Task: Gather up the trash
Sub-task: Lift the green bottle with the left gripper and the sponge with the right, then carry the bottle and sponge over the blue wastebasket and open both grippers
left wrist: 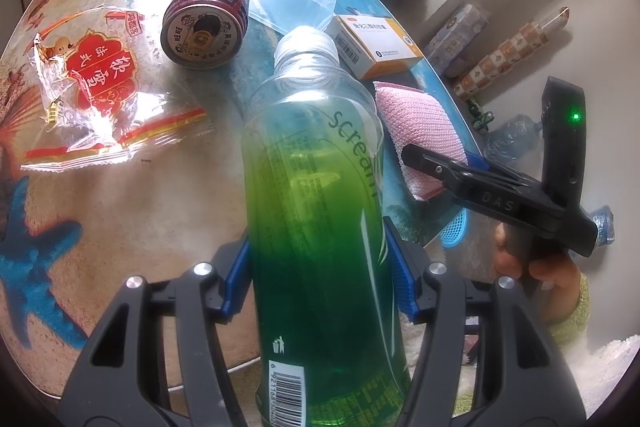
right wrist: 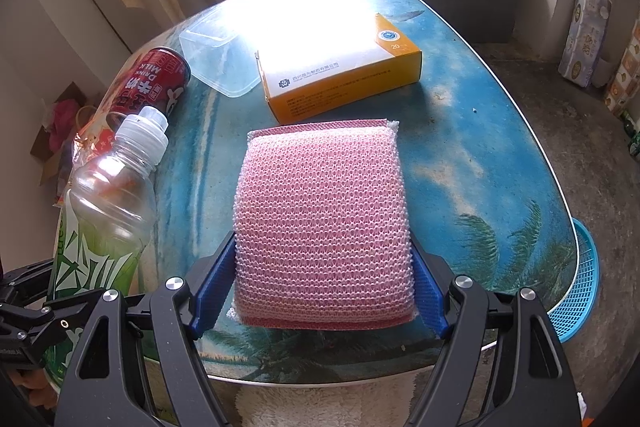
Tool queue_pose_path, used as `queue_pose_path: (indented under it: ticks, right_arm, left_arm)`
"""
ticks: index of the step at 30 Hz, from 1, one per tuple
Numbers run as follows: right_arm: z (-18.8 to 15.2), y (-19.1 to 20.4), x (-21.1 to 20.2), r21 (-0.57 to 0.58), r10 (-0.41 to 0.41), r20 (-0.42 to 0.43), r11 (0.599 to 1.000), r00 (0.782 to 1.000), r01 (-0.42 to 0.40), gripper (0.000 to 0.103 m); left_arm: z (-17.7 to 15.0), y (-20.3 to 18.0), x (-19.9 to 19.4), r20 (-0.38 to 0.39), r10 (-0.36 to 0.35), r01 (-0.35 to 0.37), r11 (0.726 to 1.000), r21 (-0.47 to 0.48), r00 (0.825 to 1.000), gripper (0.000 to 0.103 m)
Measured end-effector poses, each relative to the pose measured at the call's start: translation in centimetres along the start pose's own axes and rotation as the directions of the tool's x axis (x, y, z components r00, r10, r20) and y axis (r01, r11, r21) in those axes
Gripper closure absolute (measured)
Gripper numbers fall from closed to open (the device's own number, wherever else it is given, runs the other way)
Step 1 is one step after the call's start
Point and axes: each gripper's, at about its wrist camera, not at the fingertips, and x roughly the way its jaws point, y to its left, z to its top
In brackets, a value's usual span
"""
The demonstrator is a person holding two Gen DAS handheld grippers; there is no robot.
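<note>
Two items in hand: my left fingers [left wrist: 320, 267] clamp the green bottle [left wrist: 320, 207], my right fingers [right wrist: 320, 279] clamp the pink sponge [right wrist: 320, 223], both over the near table [right wrist: 480, 147] edge. Can [left wrist: 208, 23], wrapper [left wrist: 96, 91], box [right wrist: 340, 75] left; blue basket [right wrist: 580, 291] near right.

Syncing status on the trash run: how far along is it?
Done: nothing visibly binned; the blue basket off the table edge shows no contents from here. In hand: left gripper clamps the green bottle; right gripper grips the pink sponge. Left on the table: red can, snack wrapper, clear container, orange box.
</note>
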Motion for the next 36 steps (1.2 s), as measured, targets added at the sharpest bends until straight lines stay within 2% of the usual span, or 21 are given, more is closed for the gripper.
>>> queue_pose_path:
  ticks: [13, 20, 26, 31, 36]
  right_arm:
    - [0.2, -0.2, -0.3, 0.023, 0.048, 0.024, 0.999, 0.999, -0.049, 0.027]
    - [-0.7, -1.3, -2.7, 0.045, 0.092, 0.097, 0.994, 0.991, -0.096, 0.027]
    - [-2.6, -3.2, -6.3, 0.089, 0.137, 0.174, 0.984, 0.975, -0.154, 0.027]
    - [-4.8, -5.5, -11.6, 0.136, 0.107, 0.294, 0.979, 0.950, -0.152, 0.027]
    - [-8.9, -8.7, -15.7, 0.226, 0.013, 0.357, 0.969, 0.934, -0.100, 0.027]
  left_arm:
    - [-0.2, -0.7, -1.8, 0.040, -0.007, 0.007, 1.000, -0.011, 0.999, 0.047]
    - [-0.4, -1.8, -2.9, 0.056, -0.031, 0.031, 1.000, -0.001, 0.998, 0.047]
    - [-0.2, -4.4, -4.4, 0.092, -0.057, 0.053, 0.998, 0.044, 0.994, 0.047]
    - [0.2, -7.7, -5.4, 0.109, -0.116, 0.103, 0.988, 0.116, 0.987, 0.047]
    - [0.1, -12.1, -4.8, 0.085, -0.182, 0.159, 0.960, 0.229, 0.980, 0.047]
